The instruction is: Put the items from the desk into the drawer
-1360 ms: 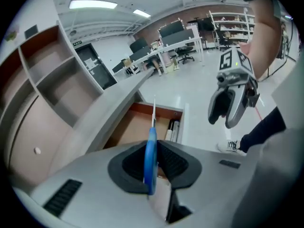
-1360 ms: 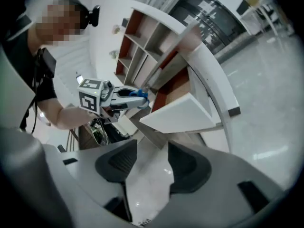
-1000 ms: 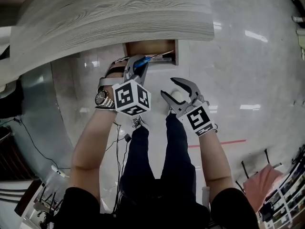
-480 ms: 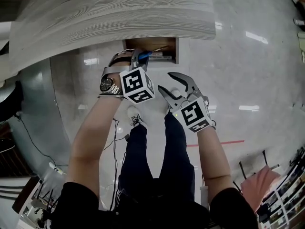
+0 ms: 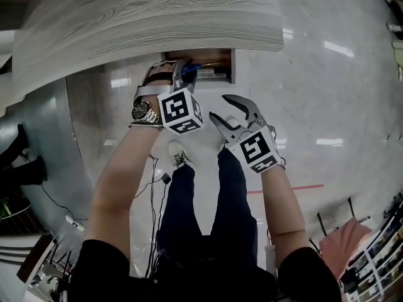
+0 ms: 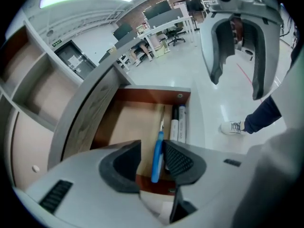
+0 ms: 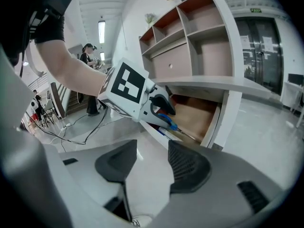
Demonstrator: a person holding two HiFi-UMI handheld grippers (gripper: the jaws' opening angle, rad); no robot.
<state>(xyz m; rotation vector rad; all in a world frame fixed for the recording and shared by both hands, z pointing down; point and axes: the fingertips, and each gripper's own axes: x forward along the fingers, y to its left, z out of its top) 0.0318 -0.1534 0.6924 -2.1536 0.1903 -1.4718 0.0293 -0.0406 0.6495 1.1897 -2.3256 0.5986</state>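
Legs in dark trousers [image 5: 182, 212] and a white shoe [image 5: 177, 154] stand on a glossy floor [image 5: 315, 93], seen from above. Nearer the shoe, the right tool [image 7: 151, 156] hovers released, jaws apart with only floor between them, just right of the left tool [image 6: 152, 159]. The left tool tilts down over the open drawer [image 6: 126, 122]; its jaws have just been opening and stand released. A blue-handled item [image 6: 156, 156] with a thin metal tip sits between them, just beside the right-hand pad, with a gap to the other. Past the tips, two markers [image 6: 178, 125] lie along the drawer's right wall. Beyond the left tool spreads the grey wood-grain worktop [image 5: 151, 11].
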